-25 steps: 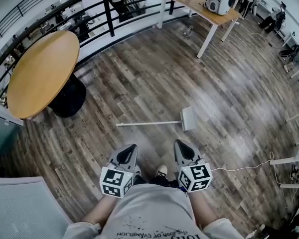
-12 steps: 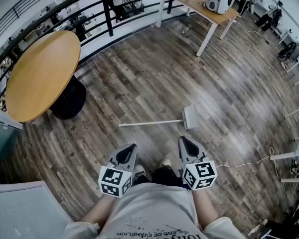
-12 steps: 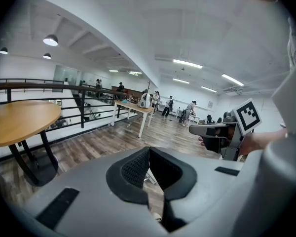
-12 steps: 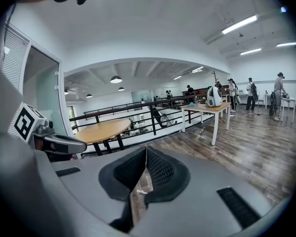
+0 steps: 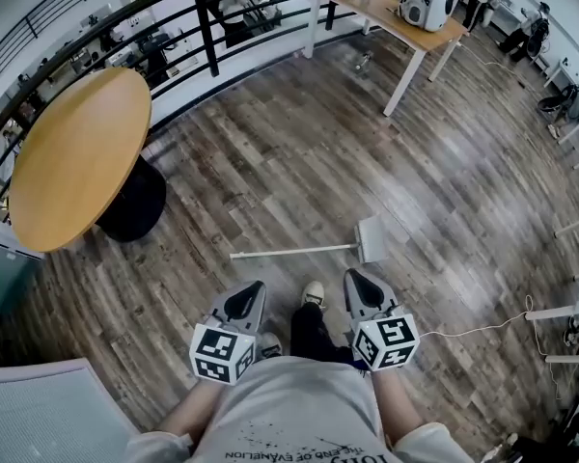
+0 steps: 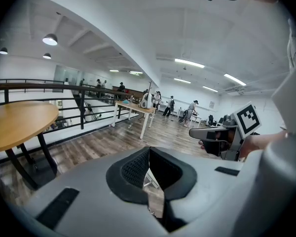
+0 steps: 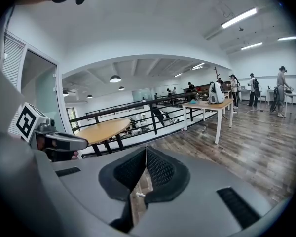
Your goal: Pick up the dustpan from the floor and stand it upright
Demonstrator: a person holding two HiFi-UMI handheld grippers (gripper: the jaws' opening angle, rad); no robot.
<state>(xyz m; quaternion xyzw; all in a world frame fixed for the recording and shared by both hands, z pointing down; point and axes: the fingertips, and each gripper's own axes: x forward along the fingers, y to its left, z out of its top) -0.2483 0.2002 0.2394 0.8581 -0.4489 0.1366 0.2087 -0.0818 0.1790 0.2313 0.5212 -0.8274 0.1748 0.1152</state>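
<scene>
Both sets of jaws are seen closed with nothing between them: the left gripper [image 5: 256,285] and the right gripper [image 5: 351,275] are carried side by side, pointed forward and slightly down. The white long-handled dustpan [image 5: 368,240] is lying flat on the grey-brown plank floor [image 5: 299,152], just ahead of the person's light shoe [image 5: 313,294] and apart from both grippers. Its thin handle [image 5: 299,251] is stretched toward the view's left, and its pan is set nearest the right gripper.

The approach is judged to be the step in hand. The jaws would best be opened before the reach is made. The handle is probably best pinched across its width, close to the pan, so that it can be swung up while the pan is kept low as a foot.

Open floor is left ahead of and around the dustpan. The round wooden table [image 5: 77,157] and the black railing [image 5: 203,32] are kept well to the left, and a white cable [image 5: 463,331] is trailed at the right.
</scene>
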